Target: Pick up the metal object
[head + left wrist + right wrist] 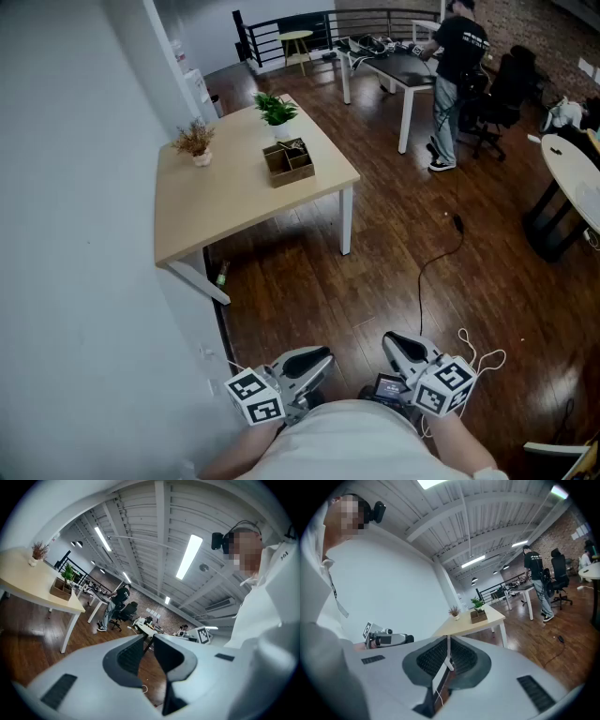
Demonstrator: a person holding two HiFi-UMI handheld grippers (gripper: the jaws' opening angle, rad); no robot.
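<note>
Left gripper [149,638] has its jaws just a crack apart, right gripper [448,641] is pinched together, both empty, low over the floor [375,272], bench [225,202] well apart.

The table [234,192] is pale matt wood; on it a brown wooden box [289,161]; beneath it a glossy dark plank floor [394,272].

What may be your metal object [294,146] shows only as a small dark shape in the far compartment of the wooden box [281,174], too small to tell more.
</note>
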